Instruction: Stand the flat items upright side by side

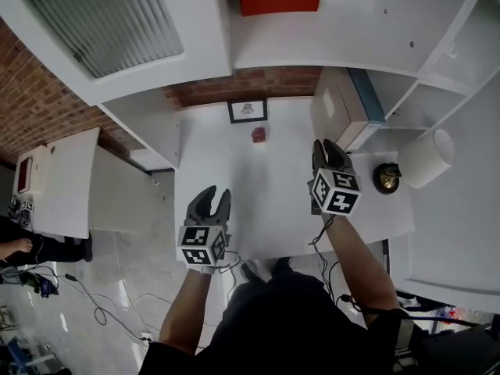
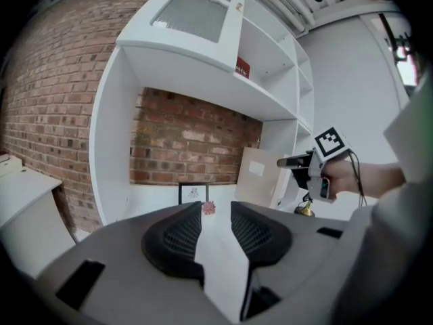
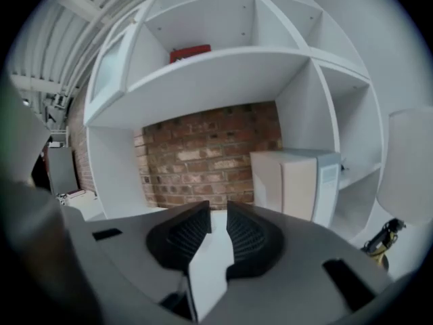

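Two empty grippers over a white desk (image 1: 266,209).
My left gripper (image 1: 218,195) has its jaws apart and my right gripper (image 1: 326,148) is narrowly parted. Two flat boxes (image 1: 344,108) stand upright side by side at the desk's right edge.

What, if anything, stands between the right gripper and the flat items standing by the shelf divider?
Nothing visible does. The right gripper hovers close in front of the flat items, jaws slightly apart and empty, with only bare desk between. The small red object lies aside, to the left.
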Demonstrator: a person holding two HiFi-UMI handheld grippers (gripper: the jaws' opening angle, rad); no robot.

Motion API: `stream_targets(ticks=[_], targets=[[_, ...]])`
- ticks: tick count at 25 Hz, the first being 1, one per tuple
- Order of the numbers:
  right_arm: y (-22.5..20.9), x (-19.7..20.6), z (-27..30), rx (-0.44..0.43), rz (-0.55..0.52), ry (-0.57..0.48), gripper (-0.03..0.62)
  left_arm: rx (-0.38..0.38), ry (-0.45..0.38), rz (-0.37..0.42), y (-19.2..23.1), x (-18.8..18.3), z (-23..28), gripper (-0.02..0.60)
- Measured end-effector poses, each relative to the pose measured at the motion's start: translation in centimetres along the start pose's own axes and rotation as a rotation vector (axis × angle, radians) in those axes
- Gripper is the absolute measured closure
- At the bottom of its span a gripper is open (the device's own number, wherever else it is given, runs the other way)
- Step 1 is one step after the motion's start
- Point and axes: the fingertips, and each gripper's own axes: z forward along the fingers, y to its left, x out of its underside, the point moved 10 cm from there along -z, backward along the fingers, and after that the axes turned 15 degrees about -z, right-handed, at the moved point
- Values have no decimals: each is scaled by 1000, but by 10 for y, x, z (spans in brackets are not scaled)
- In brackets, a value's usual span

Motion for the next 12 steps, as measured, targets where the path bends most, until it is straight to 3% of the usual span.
stream_targets(ticks=[5,9,12], targets=[[42,-50,-31,-123,-129,-191,572,15,-131,58,-16,-39,-12,482],[67,-80,-47,-256,-171,-288,591,44,-235,83,-34,-76,-29,506],[81,-95,-58,-302,-233,-350,594,54,-303,97,-45,-98,-40,531]])
